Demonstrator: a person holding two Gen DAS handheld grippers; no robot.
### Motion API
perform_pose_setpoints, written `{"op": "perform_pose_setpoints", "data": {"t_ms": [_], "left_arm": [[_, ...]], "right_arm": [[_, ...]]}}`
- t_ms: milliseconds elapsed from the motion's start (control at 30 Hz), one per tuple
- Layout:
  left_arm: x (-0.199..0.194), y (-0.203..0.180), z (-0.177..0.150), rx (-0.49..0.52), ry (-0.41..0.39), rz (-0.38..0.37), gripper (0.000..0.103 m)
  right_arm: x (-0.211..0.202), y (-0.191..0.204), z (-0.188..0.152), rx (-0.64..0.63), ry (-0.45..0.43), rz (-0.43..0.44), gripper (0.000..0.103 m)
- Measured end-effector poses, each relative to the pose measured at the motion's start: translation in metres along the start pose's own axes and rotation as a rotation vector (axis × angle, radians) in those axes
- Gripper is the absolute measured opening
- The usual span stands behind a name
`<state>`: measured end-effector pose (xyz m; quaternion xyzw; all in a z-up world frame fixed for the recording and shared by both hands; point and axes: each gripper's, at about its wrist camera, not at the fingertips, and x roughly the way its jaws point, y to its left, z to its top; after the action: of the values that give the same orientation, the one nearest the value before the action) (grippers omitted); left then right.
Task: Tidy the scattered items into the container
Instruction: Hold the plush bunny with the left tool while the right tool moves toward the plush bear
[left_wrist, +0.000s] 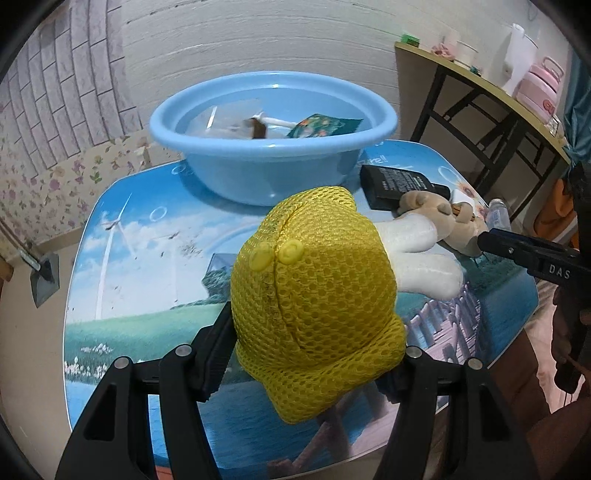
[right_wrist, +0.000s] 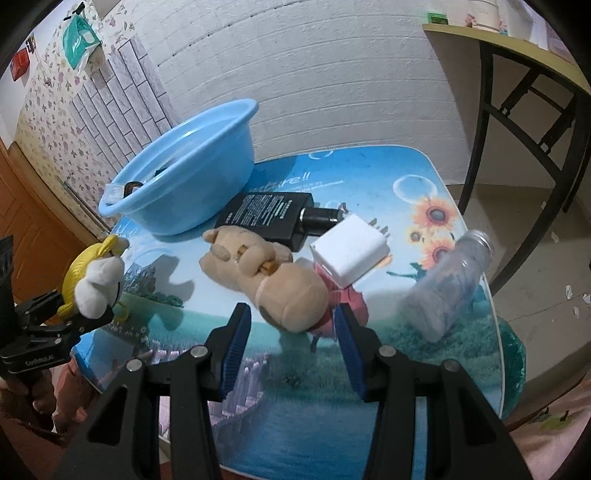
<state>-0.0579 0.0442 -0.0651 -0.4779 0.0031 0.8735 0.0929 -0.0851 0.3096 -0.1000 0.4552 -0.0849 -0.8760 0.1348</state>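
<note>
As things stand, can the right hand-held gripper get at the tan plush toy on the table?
Probably yes. The right hand-held gripper is open and empty, and the plush toy lies just ahead of its fingers with bare table between. The white charger sits behind the toy, not in the way.

I observe a yellow mesh toy with white plush limbs (left_wrist: 314, 291) raised above the table. A tan plush animal (right_wrist: 273, 277), black bottle (right_wrist: 269, 218), white charger (right_wrist: 351, 251) and clear bottle (right_wrist: 447, 280) lie beside the blue basin (left_wrist: 273, 147).

Glossy plastic basin (left_wrist: 273, 177), yellow mesh-cloth toy (left_wrist: 314, 295), fuzzy plush bear (right_wrist: 280, 280)
</note>
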Motion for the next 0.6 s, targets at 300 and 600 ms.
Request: {"op": "perform_pose_setpoints", "data": {"t_ms": [300,600], "left_arm": [[-0.003,0.016,-0.006,-0.039,-0.003,0.001,0.064],[-0.004,0.023,-0.012,-0.059,-0.006,-0.012,0.064]], "right_arm": [[0.015,0.016,0.008,-0.039,0.011,-0.035,0.060],[0.012,0.015,0.006,-0.038,0.005,-0.053,0.039]]}}
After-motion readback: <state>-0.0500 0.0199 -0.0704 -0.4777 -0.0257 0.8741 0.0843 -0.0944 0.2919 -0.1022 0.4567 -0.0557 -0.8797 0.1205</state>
